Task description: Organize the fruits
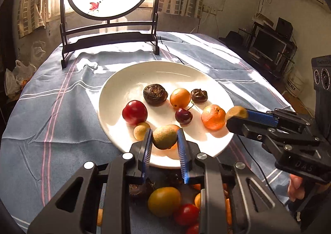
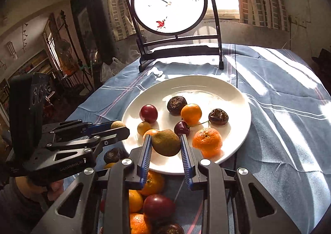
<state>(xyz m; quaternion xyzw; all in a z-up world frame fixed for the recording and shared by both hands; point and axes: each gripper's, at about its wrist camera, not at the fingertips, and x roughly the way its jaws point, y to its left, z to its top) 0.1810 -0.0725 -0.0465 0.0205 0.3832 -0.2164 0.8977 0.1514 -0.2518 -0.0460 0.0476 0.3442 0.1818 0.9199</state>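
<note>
Left wrist view shows the left tool [image 1: 164,141] clamped on a small brown-green fruit [image 1: 164,137], held over the near rim of the white plate [image 1: 128,81]. Right wrist view shows the right tool [image 2: 166,144] likewise closed around a larger brown-green fruit [image 2: 166,145] above its own near edge of the plate. Both fruits appear lifted, not resting.

Ahead of the left tool lie a red fruit [image 1: 134,112], a small tan one [image 1: 140,130] just left of its fingers, a cherry [image 1: 183,116] and a mandarin [image 1: 213,117]. More fruit sits on the surface beneath both tools, nearer than the plate.

To set these down well, I would carry each fruit forward past the rim into a bare patch, lower it until it touches, then open slowly. Round fruit rolls, so a drop from height could knock neighbours or send it off the edge. Keeping the two tools apart avoids a clash over the plate.
</note>
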